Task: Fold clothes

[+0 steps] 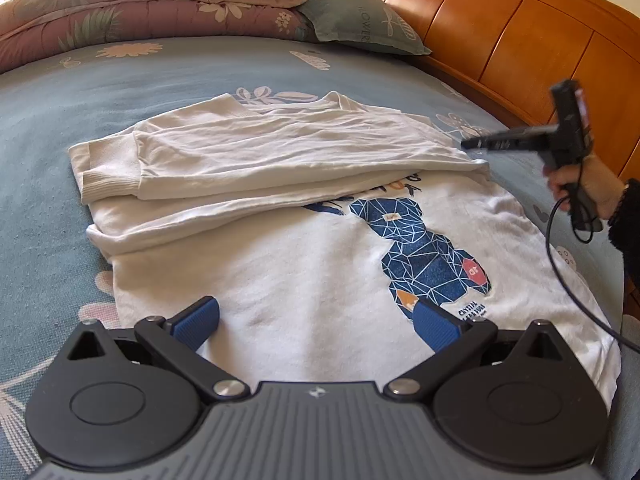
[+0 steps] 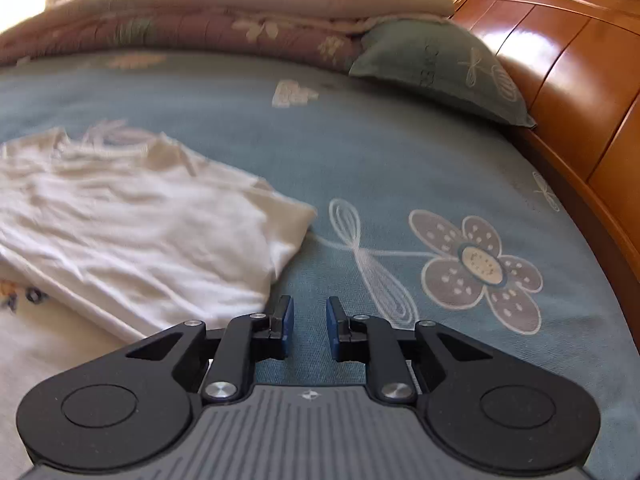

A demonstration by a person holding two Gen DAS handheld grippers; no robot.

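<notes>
Sweatshirt [image 1: 304,288]: white, long-sleeved, lying on the blue floral bedsheet [image 1: 120,92]; the upper part and a ribbed-cuff sleeve [image 1: 116,172] are folded across the body; the lower part lies flat, showing a blue geometric bear print [image 1: 424,252]
Left gripper [image 1: 316,322]: low over the sweatshirt's near hem; blue-padded fingers [image 1: 200,320] spread wide, nothing between them
Right gripper [image 2: 310,326]: over the bare bedsheet just beside the sweatshirt's folded corner [image 2: 288,220]; fingers parted by a narrow gap, holding nothing; in the left wrist view it hangs blurred at the sweatshirt's right edge, held by a hand [image 1: 580,184] with a trailing cable [image 1: 568,280]
Folded quilt [image 1: 160,4]: beyond the sweatshirt, at the far side of the bed
Green pillow [image 2: 440,68]: beyond the sweatshirt, against the wooden headboard [image 2: 568,80]
</notes>
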